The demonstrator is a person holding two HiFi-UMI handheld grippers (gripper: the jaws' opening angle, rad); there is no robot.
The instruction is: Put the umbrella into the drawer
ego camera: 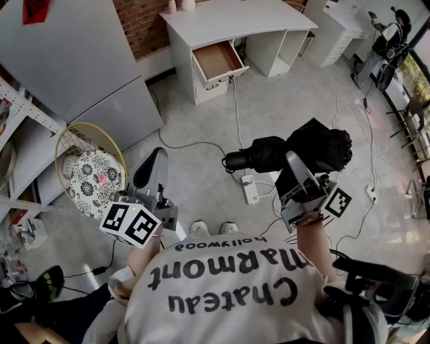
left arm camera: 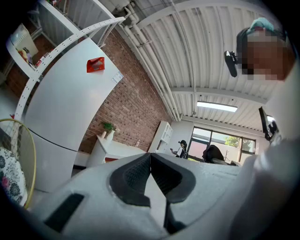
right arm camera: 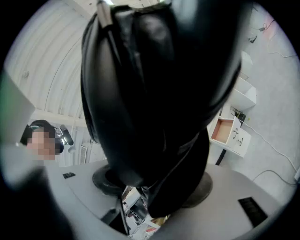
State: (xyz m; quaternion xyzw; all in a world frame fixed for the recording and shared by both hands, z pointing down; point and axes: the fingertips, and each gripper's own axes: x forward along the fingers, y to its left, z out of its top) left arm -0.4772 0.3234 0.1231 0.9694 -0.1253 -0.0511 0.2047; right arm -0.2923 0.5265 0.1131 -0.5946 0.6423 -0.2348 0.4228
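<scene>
A folded black umbrella (ego camera: pixel 295 151) lies crosswise in my right gripper (ego camera: pixel 294 163), which is shut on it, well above the floor at the right of the head view. In the right gripper view the umbrella (right arm camera: pixel 154 93) fills most of the picture, pinched between the two round pads of that gripper (right arm camera: pixel 154 187). The open drawer (ego camera: pixel 218 60) of the white desk (ego camera: pixel 235 17) shows its bare wooden bottom, far ahead across the floor; the drawer (right arm camera: pixel 225 131) also shows small beyond the umbrella. My left gripper (ego camera: pixel 156 158) is held at the left, and its jaws (left arm camera: pixel 150 157) are shut together on nothing.
A tall white cabinet (ego camera: pixel 74 60) stands at the left. Beside it is a yellow-rimmed basket (ego camera: pixel 91 175) with a patterned cloth. A power strip (ego camera: pixel 250 189) and several cables lie on the floor between me and the desk. Another person (ego camera: pixel 393 33) sits at the far right.
</scene>
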